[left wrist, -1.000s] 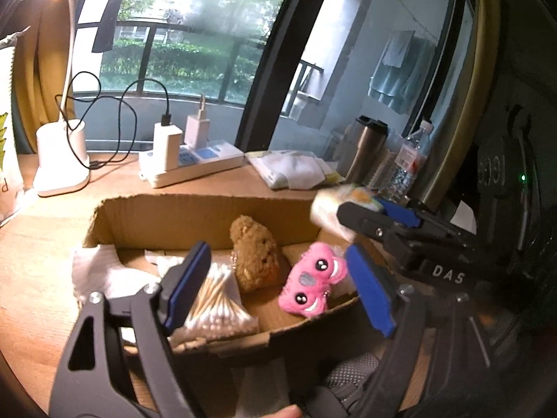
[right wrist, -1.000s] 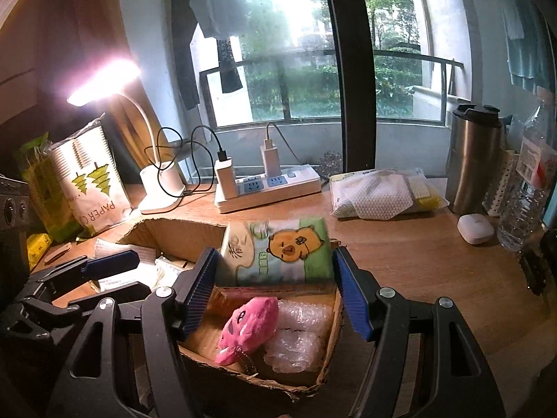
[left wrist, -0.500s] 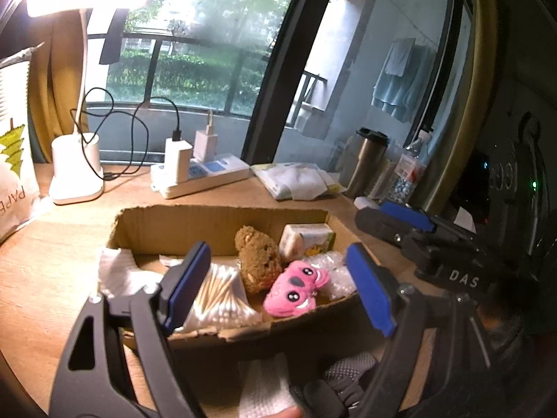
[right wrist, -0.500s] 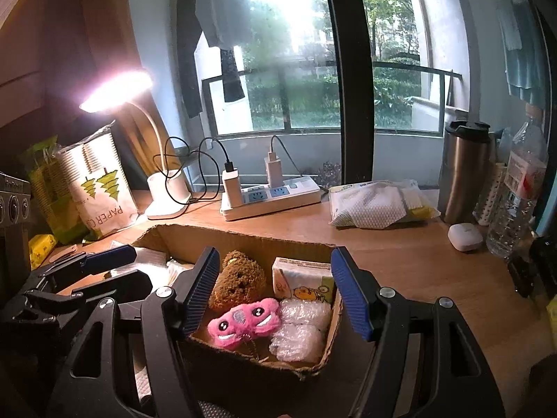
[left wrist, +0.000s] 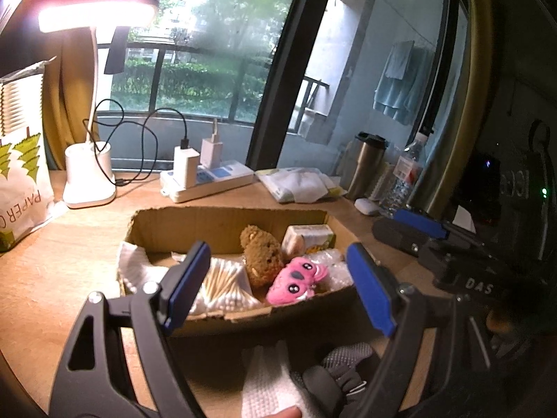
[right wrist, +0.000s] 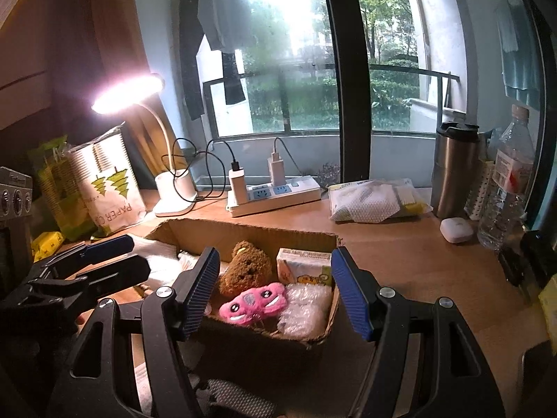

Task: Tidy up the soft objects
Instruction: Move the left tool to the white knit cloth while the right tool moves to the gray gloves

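An open cardboard box [left wrist: 222, 214] [right wrist: 243, 228] on the wooden desk holds a brown teddy bear [left wrist: 261, 256] [right wrist: 247, 268], a pink plush [left wrist: 296, 284] [right wrist: 254, 301], a tissue pack [left wrist: 308, 238] [right wrist: 303, 266], bubble wrap [left wrist: 332, 266] [right wrist: 303, 310], cotton swabs [left wrist: 224, 285] and white cloth [left wrist: 134, 266]. My left gripper [left wrist: 278, 280] hovers open and empty over the box's near wall. My right gripper [right wrist: 276, 287] is likewise open and empty, just short of the box's right end. Each gripper shows in the other's view: the right gripper [left wrist: 417, 230], the left gripper [right wrist: 94, 257].
Behind the box stand a lit desk lamp [left wrist: 88, 179], a power strip with chargers [left wrist: 209, 177], a bag of paper cups [right wrist: 108, 188], a packet of wipes [right wrist: 376, 200], a steel tumbler [right wrist: 456, 170], a water bottle [right wrist: 504, 181] and a white case [right wrist: 456, 230]. White cloth [left wrist: 268, 383] lies before the box.
A second ago the tissue pack was between my right gripper's fingers above the box; now it stands inside the box. Both grippers have drawn back from the box and slightly up.
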### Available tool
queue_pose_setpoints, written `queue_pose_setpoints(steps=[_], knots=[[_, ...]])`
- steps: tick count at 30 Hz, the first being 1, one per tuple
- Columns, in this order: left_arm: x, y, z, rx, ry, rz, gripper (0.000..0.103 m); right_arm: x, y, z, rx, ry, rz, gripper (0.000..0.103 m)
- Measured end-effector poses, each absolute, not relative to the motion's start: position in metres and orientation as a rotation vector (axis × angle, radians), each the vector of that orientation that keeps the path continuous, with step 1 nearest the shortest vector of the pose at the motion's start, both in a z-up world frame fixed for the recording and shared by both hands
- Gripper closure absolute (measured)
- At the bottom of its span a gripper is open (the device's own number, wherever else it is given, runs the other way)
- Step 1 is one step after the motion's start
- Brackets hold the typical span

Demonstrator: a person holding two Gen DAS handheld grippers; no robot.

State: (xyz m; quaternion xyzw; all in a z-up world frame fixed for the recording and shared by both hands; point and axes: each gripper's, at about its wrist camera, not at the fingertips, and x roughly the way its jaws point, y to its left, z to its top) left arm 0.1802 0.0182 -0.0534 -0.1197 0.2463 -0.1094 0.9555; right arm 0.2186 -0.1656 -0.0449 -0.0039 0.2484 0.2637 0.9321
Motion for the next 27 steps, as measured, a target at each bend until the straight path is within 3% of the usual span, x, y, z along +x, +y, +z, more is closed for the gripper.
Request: queue_pose_setpoints(steps=[27], knots=[[0.148, 0.019, -0.064, -0.242, 0.543, -0.216, 0.021, 0.181, -0.165, -0.063, -0.035, 0.571, 0.572, 0.033]])
